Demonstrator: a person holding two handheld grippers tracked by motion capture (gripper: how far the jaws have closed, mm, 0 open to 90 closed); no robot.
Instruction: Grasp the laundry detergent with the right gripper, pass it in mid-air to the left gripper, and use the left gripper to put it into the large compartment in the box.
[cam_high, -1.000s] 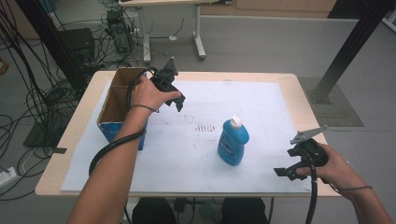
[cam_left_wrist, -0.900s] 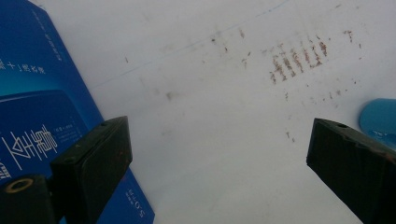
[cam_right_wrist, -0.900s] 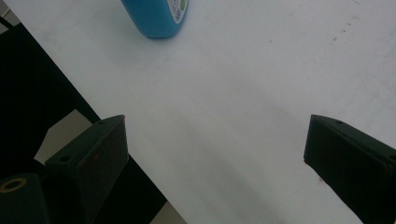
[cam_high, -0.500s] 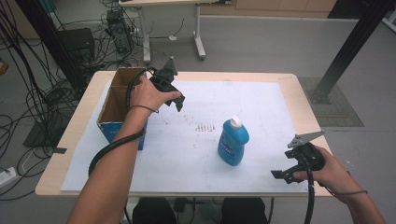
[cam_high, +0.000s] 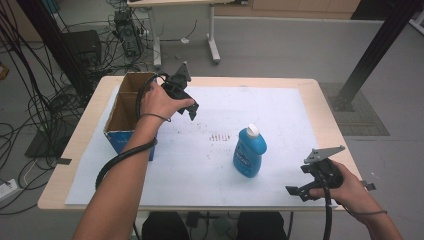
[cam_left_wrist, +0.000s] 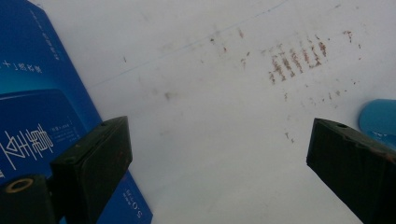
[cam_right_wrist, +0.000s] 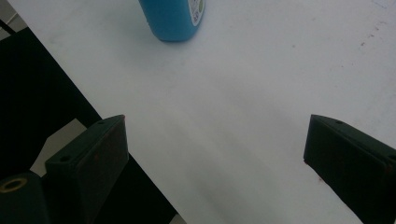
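Observation:
A blue bottle (cam_high: 249, 151) with a white cap stands upright on the white paper near the table's middle. My left gripper (cam_high: 189, 106) hovers over the paper just right of an open cardboard box (cam_high: 124, 106), held well above the surface. In the left gripper view its jaws (cam_left_wrist: 219, 144) stand wide open and empty, with the box's blue printed side (cam_left_wrist: 32, 107) at left and the bottle (cam_left_wrist: 380, 116) at the right edge. My right gripper (cam_high: 299, 193) is at the front right corner, open and empty (cam_right_wrist: 215, 144), facing the bottle's base (cam_right_wrist: 175, 16).
Brown smudge marks (cam_high: 220, 136) stain the white paper (cam_high: 290, 115) between the box and the bottle. The table's front edge (cam_right_wrist: 79, 116) runs close under the right gripper. Cables and a second table stand on the floor behind.
My right gripper has slid a little toward the table's front edge and slightly left. The left gripper, the bottle and the box have stayed put.

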